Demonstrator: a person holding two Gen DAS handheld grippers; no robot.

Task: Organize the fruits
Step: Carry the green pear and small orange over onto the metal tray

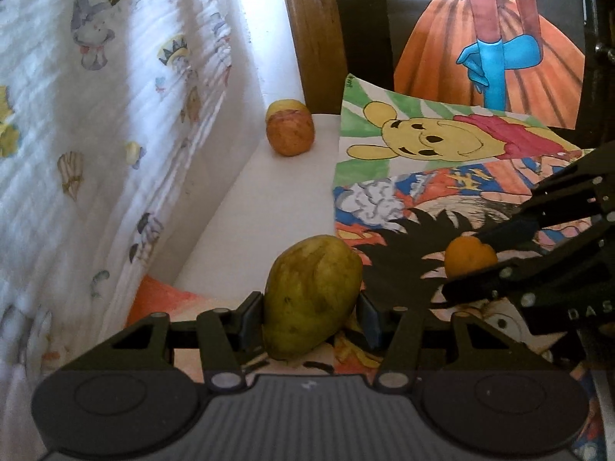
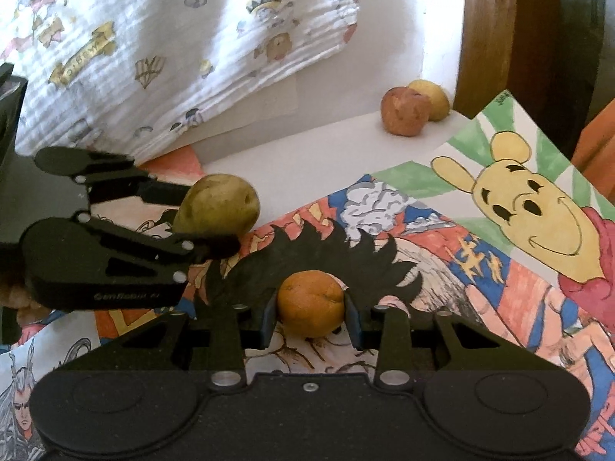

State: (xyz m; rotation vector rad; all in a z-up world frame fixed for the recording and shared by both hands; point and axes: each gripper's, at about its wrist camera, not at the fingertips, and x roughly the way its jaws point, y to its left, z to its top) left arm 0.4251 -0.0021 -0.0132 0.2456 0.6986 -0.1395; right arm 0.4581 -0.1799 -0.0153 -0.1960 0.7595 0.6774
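Two claws each grip a fruit: left claw clamps the green mango at lower centre, right claw the orange, likely bound for the apple pair in the upper-middle corner of the bench.

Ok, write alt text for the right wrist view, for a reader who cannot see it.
The right gripper grips an orange fruit over cartoon drawings. To its left, the left gripper grips a green mango. Farther back, a reddish apple and a yellow fruit sit touching on a white surface near a printed cloth.
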